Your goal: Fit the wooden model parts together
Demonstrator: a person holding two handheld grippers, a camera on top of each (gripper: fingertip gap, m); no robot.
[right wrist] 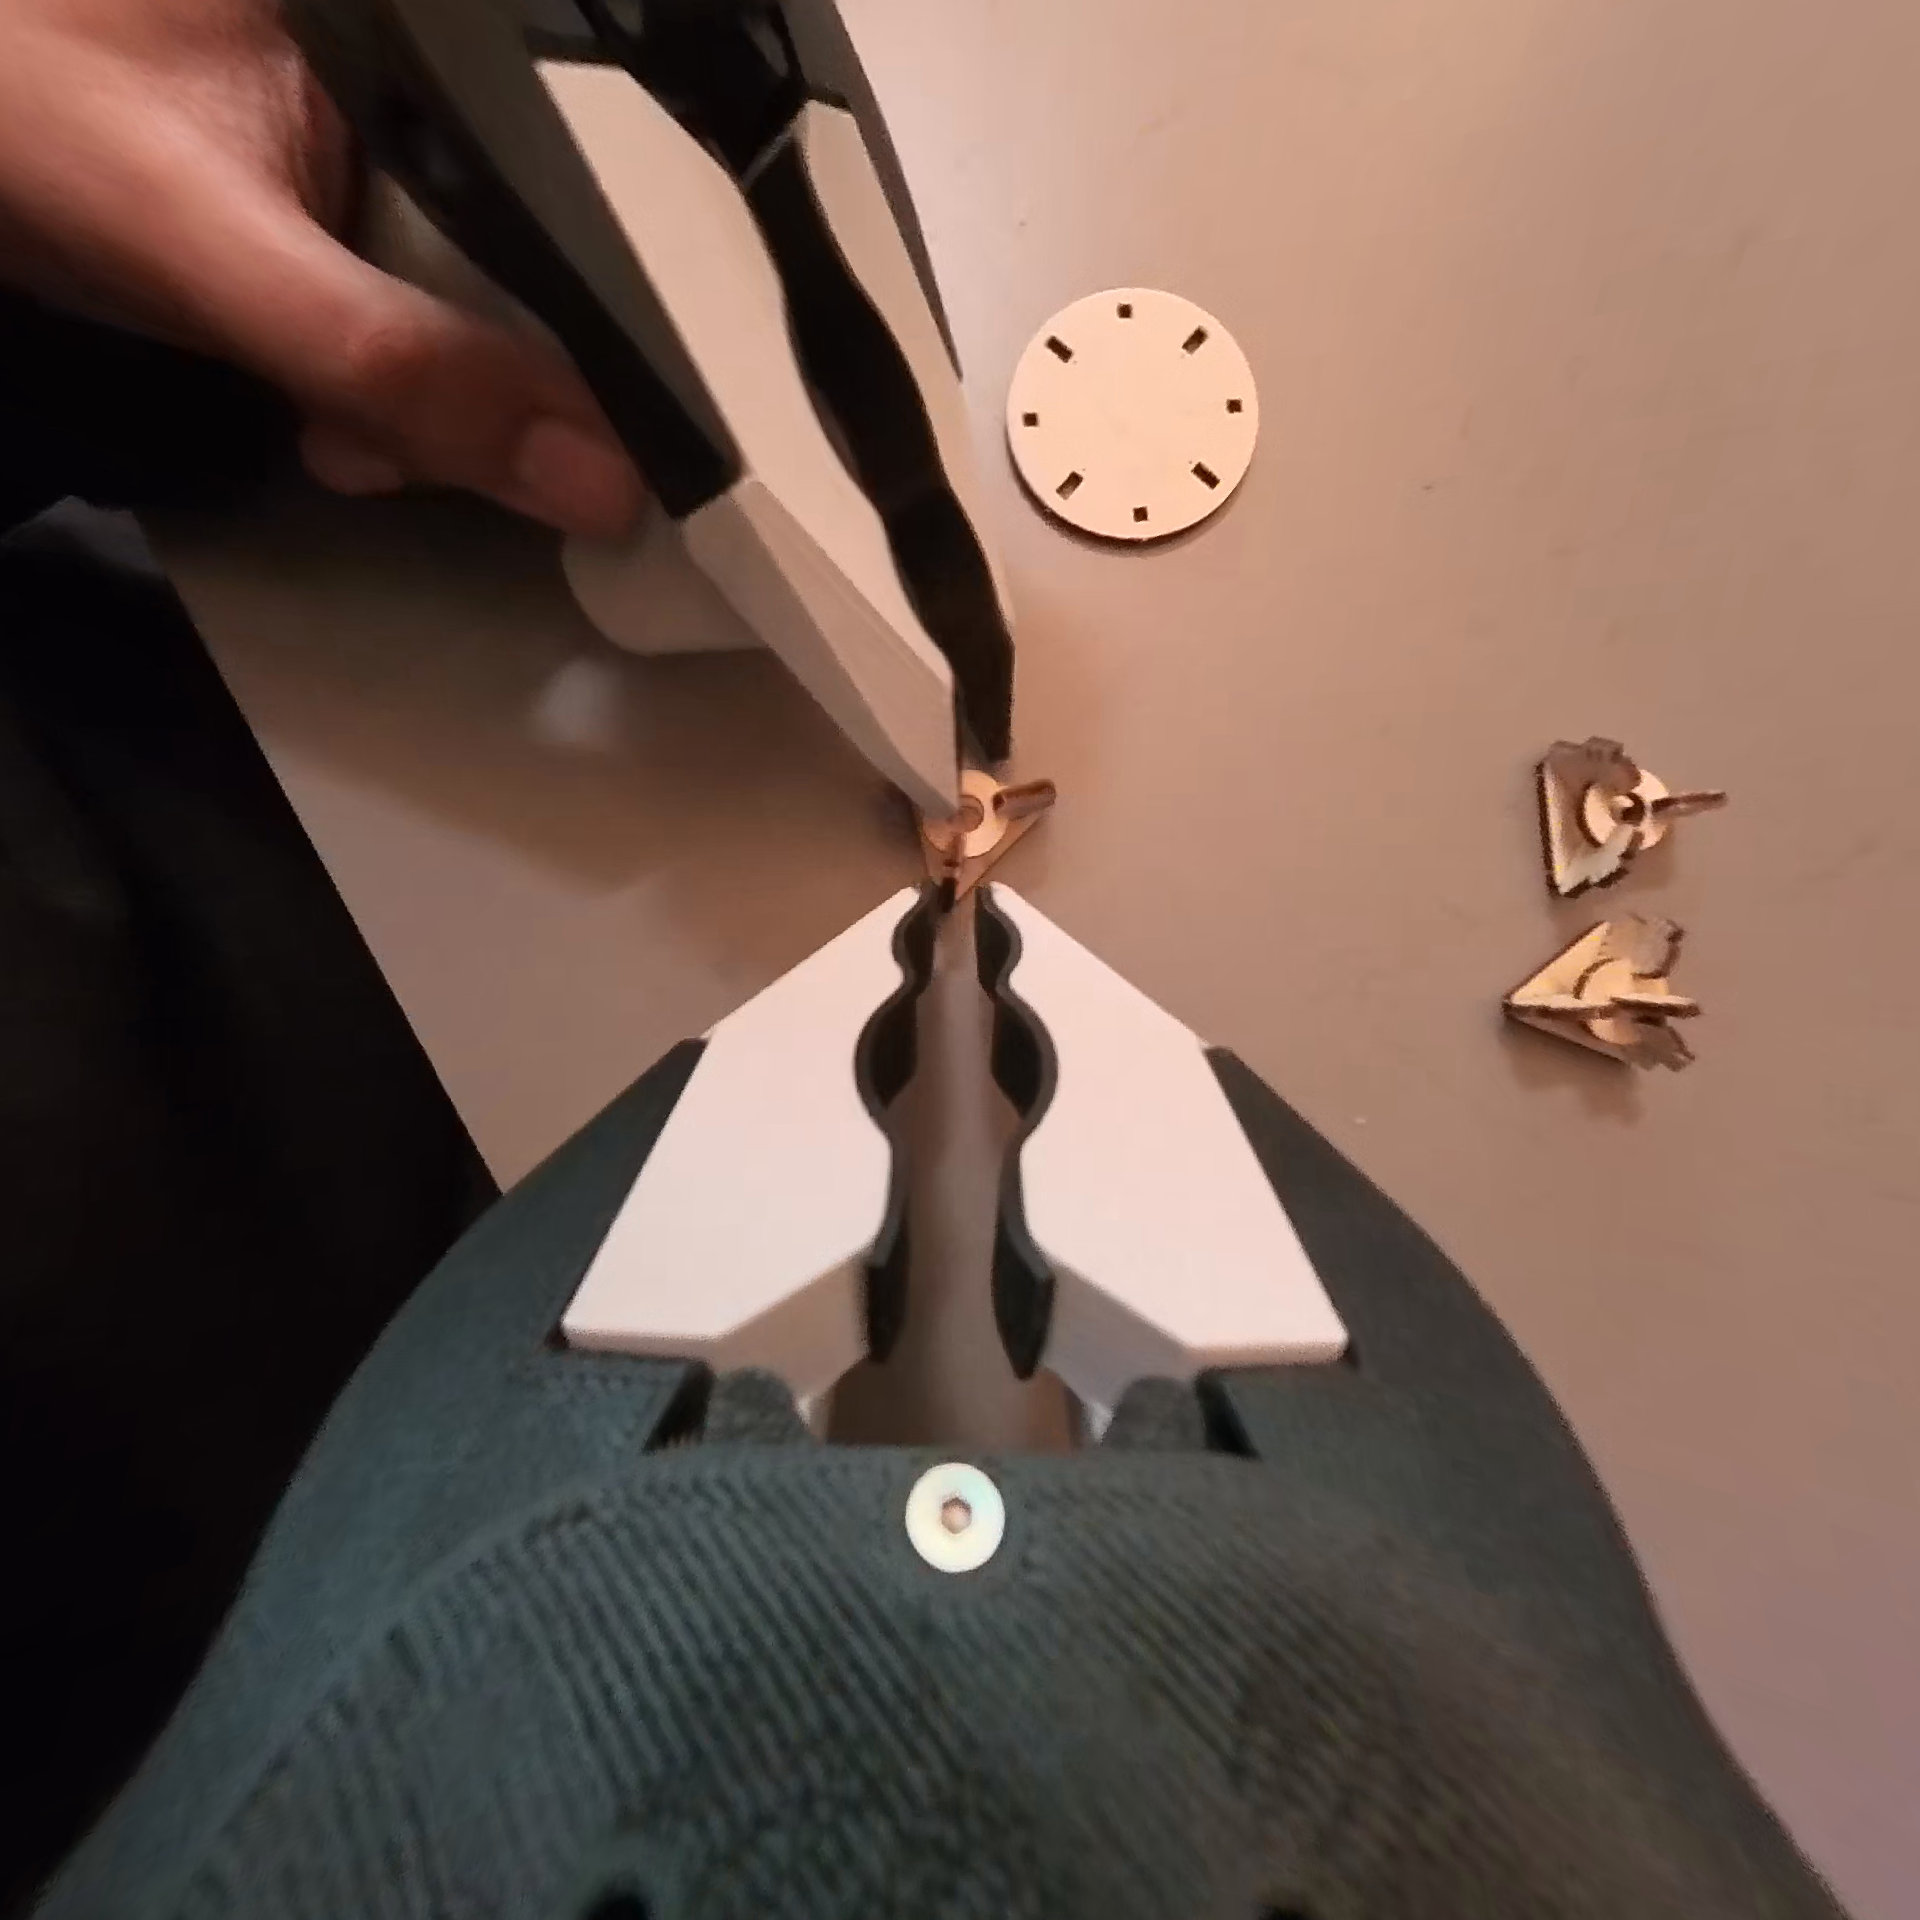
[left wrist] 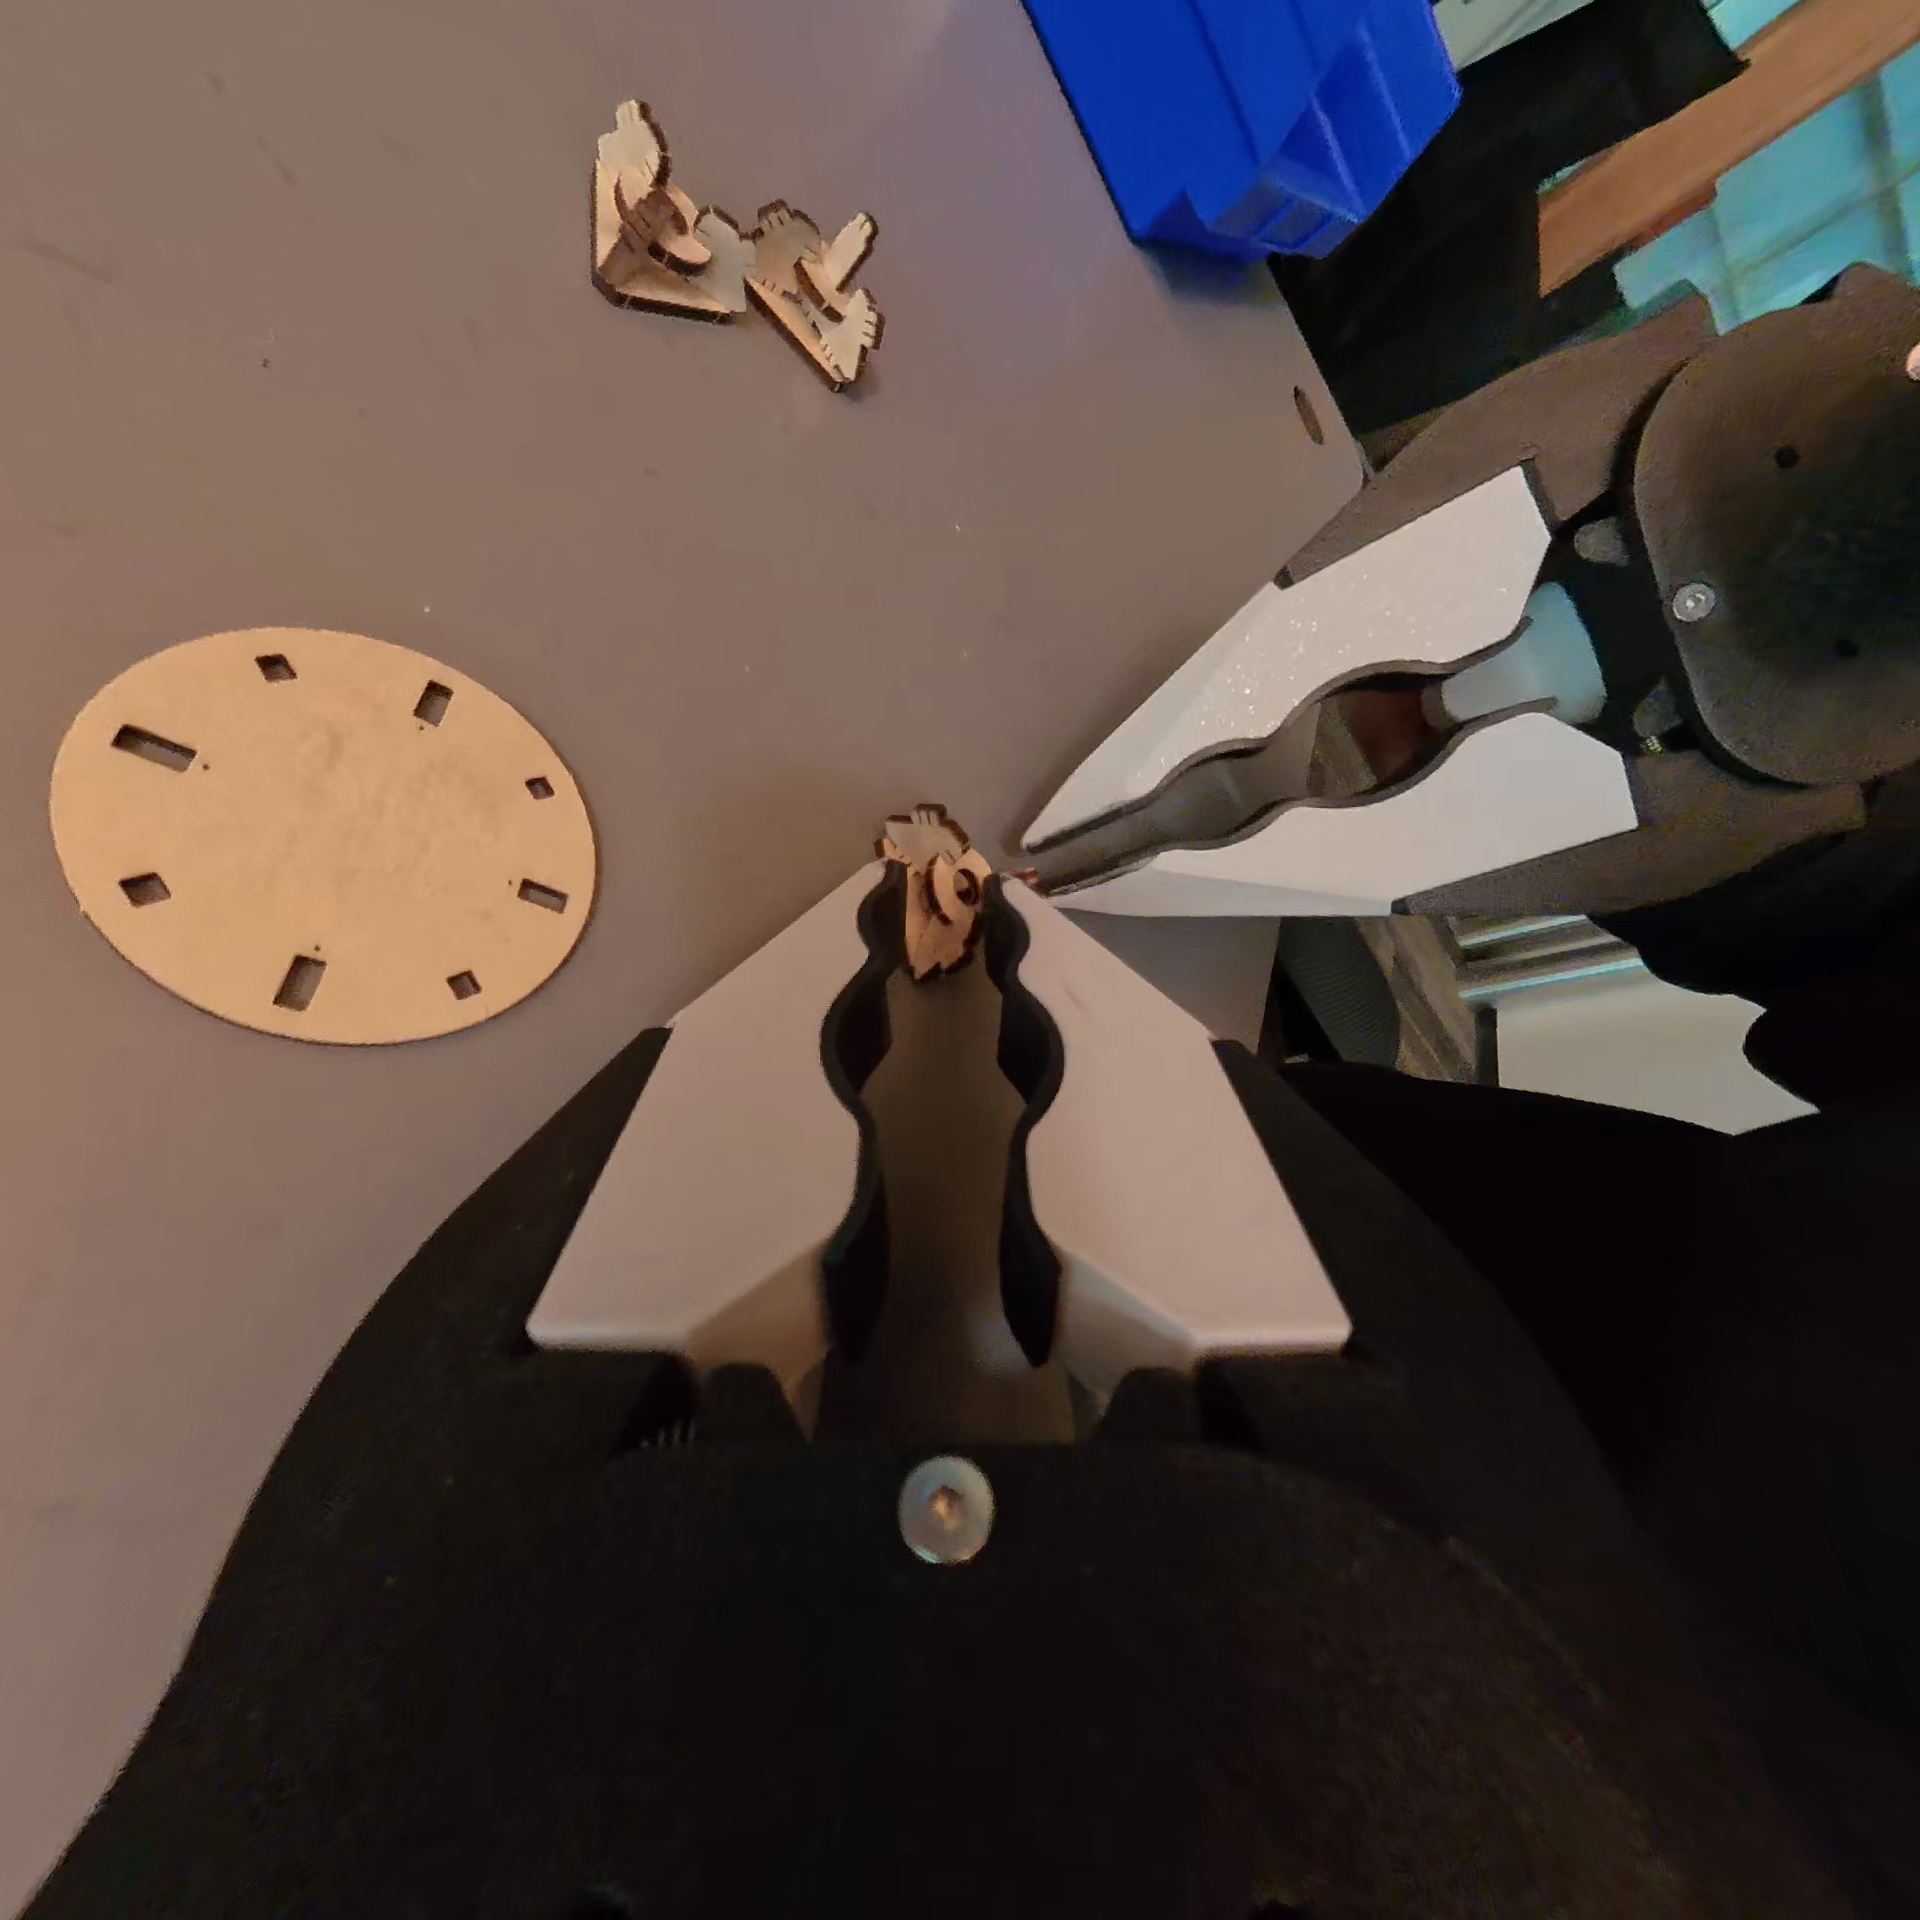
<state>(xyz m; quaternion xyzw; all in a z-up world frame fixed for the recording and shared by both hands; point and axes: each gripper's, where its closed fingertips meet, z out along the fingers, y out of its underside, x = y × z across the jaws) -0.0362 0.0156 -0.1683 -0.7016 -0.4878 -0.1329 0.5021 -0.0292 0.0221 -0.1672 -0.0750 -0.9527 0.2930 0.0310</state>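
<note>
Small wooden triangular assembly (left wrist: 935,899): clamped in your left gripper (left wrist: 932,891) above the grey table (left wrist: 520,499); your right gripper (right wrist: 948,902), slightly parted, fingertips at its corner, grip uncertain.

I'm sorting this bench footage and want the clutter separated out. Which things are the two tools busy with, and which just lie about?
In hand:
- left tool, shut on the small wooden assembly
- right tool, tips close together at the assembly's corner; grip unclear

Lying about:
- slotted wooden disc
- two more wooden assemblies
- blue bin
- grey table
</note>
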